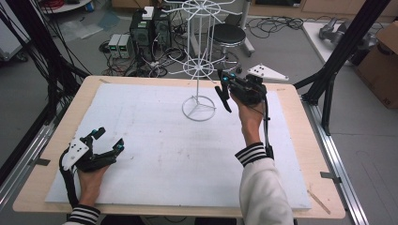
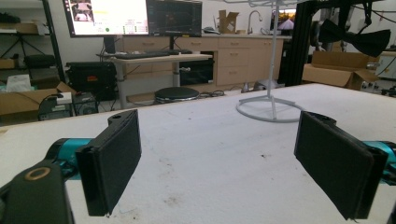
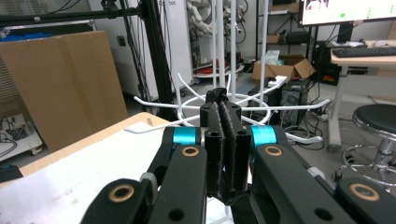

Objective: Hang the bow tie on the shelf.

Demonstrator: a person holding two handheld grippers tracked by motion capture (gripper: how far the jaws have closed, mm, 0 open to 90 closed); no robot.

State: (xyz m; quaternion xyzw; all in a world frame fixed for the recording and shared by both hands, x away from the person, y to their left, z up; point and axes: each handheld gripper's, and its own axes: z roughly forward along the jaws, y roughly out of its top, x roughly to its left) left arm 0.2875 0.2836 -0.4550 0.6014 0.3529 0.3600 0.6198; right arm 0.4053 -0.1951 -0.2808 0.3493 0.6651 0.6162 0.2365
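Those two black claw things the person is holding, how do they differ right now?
The left gripper has its jaws spread wide apart; the right gripper has its jaws pressed shut with nothing between them. The left one sits low at the near left of the table, while the right one is held up beside the white wire rack. Both are black with teal joints.
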